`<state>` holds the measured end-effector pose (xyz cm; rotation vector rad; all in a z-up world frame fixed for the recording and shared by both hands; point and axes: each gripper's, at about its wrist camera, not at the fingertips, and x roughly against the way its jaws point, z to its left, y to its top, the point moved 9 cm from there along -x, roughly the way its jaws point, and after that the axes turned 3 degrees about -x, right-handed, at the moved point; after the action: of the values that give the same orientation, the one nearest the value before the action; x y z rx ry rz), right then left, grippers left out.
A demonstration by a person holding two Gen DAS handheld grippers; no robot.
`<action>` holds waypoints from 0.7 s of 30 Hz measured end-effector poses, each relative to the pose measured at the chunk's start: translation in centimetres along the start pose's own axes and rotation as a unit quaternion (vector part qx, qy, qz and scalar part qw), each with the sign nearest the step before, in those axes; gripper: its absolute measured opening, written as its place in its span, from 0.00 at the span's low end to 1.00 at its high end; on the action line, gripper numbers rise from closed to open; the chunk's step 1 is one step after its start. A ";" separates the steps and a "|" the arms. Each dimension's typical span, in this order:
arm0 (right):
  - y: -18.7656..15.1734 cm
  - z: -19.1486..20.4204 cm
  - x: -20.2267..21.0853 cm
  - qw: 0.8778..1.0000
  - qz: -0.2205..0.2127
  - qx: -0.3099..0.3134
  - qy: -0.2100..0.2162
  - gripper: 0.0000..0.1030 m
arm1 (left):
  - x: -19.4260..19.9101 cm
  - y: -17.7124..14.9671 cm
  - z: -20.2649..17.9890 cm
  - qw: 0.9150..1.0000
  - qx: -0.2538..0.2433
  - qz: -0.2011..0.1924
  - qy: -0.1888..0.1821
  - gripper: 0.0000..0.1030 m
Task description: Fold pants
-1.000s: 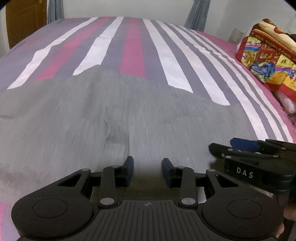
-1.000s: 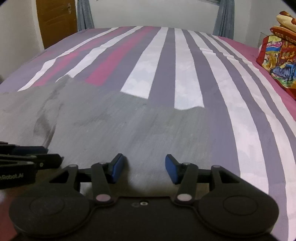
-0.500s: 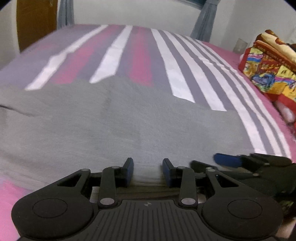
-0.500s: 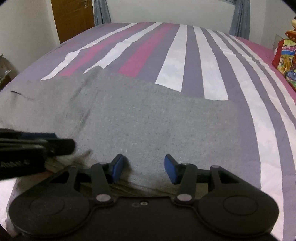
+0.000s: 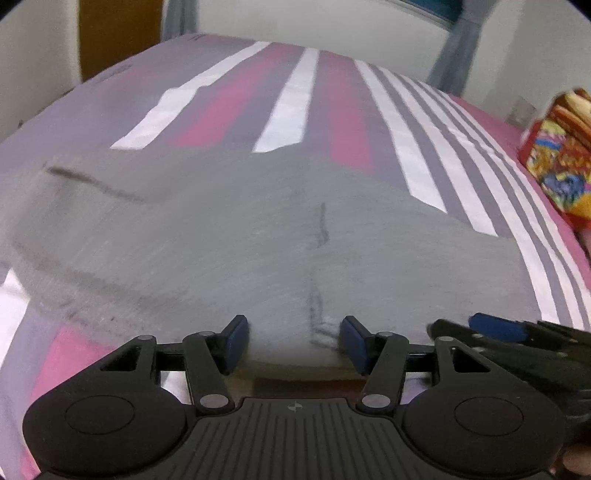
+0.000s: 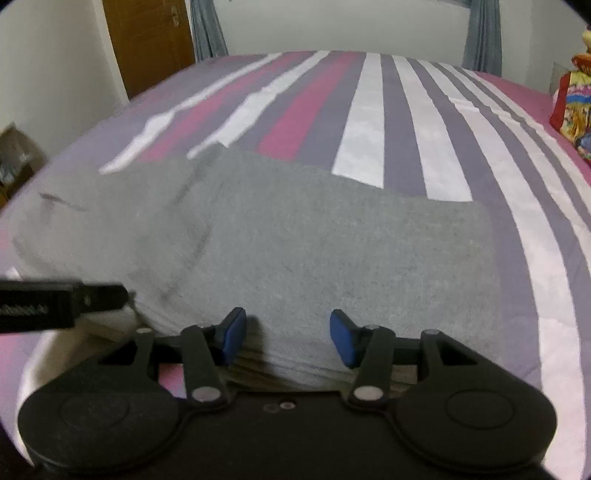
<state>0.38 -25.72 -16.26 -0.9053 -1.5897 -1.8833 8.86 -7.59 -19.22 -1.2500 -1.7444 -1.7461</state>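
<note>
While both wrist views are a bit smeared with motion blur, the gray pants [image 5: 258, 240] are easy to find — spread flat across the near half of the striped bedspread [image 5: 303, 103], near edge right at the camera end. The left gripper [image 5: 293, 338] has its blue-padded fingers spread wide apart with the near hem of the pants sitting between them, not pinched. Same for the right gripper [image 6: 286, 334]: fingers parted, layered cloth edge lying in the gap. You can see stacked layers at that edge in the right view, so the pants look folded over at least once, but how many layers I can't tell.

Each gripper pokes into the other's view from the side, blurred and cut off by the frame. A dark seam line runs up the cloth in the left view; the far-left part of the pants is too smeared to read. A colorful blanket [image 5: 557, 162] sits at the right edge, mostly cropped. A wooden door [image 6: 147, 40] and curtains [image 6: 207, 29] stand behind the bed.
</note>
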 end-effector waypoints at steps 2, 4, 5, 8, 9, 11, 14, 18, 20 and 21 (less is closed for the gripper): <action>0.4 0.6 0.4 1.000 -0.009 -0.006 0.015 0.49 | 0.1 0.0 1.0 1.000 0.015 0.000 0.000 0.55; 0.3 1.3 0.2 1.000 -0.007 0.002 0.019 0.55 | 0.4 -0.1 2.5 0.999 0.034 -0.001 0.005 0.55; -0.1 1.6 -0.2 1.000 -0.001 0.007 0.019 0.55 | 0.6 -0.1 3.3 0.999 0.044 -0.002 0.007 0.55; -1.1 2.0 -0.7 1.000 -0.005 0.014 0.014 0.58 | 1.4 -0.3 6.1 0.997 0.078 -0.011 0.006 0.55; -1.3 2.1 -0.7 1.000 -0.007 0.015 0.013 0.59 | 1.6 -0.4 7.0 0.996 0.090 -0.014 0.008 0.55; -1.3 2.1 -0.7 1.000 -0.009 0.015 0.014 0.60 | 2.0 -0.9 9.9 0.990 0.138 -0.014 0.010 0.55; -1.4 2.0 -0.8 1.000 -0.007 0.008 0.018 0.61 | 2.3 -1.6 13.9 0.977 0.211 -0.013 0.008 0.55; -1.5 2.1 -0.9 1.000 -0.008 0.008 0.016 0.61 | 2.3 -2.9 19.0 0.956 0.291 -0.021 0.019 0.55; -1.5 2.2 -1.0 1.000 -0.008 0.010 0.015 0.62 | 1.9 -3.4 20.2 0.950 0.311 -0.018 0.012 0.55; -1.5 2.2 -1.0 1.000 -0.008 0.010 0.015 0.63 | 1.6 -3.6 20.6 0.947 0.320 -0.015 0.005 0.54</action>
<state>0.28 -23.31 -17.79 -0.8554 -1.6002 -1.8795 11.78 12.76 -23.47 -0.9197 -2.0877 -1.0405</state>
